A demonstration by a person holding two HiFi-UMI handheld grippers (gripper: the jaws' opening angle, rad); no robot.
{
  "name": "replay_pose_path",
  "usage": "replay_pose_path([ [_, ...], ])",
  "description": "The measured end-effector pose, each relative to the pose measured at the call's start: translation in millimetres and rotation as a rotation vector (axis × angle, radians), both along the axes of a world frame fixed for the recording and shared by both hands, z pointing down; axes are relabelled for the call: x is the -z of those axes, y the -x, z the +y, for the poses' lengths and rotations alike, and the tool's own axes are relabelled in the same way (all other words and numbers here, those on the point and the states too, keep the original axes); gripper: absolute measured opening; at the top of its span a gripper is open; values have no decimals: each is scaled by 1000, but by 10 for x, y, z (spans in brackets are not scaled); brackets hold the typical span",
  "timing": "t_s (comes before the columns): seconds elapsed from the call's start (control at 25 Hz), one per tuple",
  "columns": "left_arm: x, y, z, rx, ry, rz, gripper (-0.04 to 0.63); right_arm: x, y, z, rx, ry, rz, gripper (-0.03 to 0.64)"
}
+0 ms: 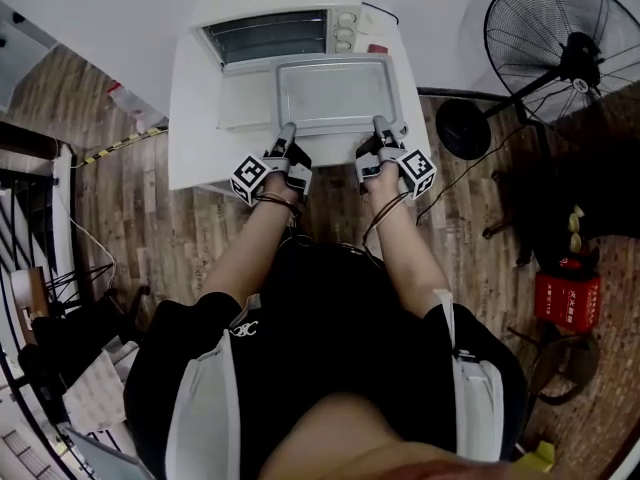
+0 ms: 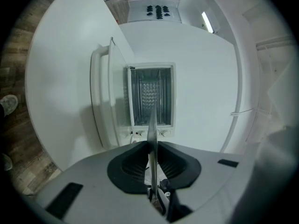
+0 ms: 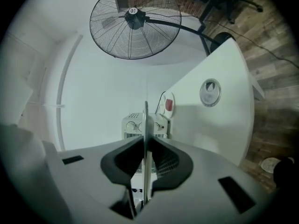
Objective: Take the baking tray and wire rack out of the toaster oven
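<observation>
**Tray out, both grippers on it**

Step in hand: carrying off the baking tray (image 1: 335, 93). My left gripper (image 1: 287, 136) and right gripper (image 1: 381, 130) were each clamped on its near rim, one toward either corner. Both gripper views showed the thin metal edge pinched between the pads. The tray hung level straight ahead of both grippers, over the dropped door (image 1: 240, 103) of the toaster oven (image 1: 275, 30). It looked shallow, pale grey and empty.

Next, by my judgement: keep it level, set it on the white surface (image 1: 190, 128), then return for the wire rack, which I couldn't make out inside.
</observation>
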State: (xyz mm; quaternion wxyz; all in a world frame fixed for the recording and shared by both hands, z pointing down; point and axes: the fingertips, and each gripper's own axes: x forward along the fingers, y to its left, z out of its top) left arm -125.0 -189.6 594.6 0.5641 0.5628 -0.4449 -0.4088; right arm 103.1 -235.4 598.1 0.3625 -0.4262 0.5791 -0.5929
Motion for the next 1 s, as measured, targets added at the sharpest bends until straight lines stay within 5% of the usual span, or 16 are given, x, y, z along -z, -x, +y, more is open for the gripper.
replay_pose_path([
  [1.0, -479, -1495, 315, -283, 86, -74, 66, -519, -1511, 543, -167, 121, 49, 54],
])
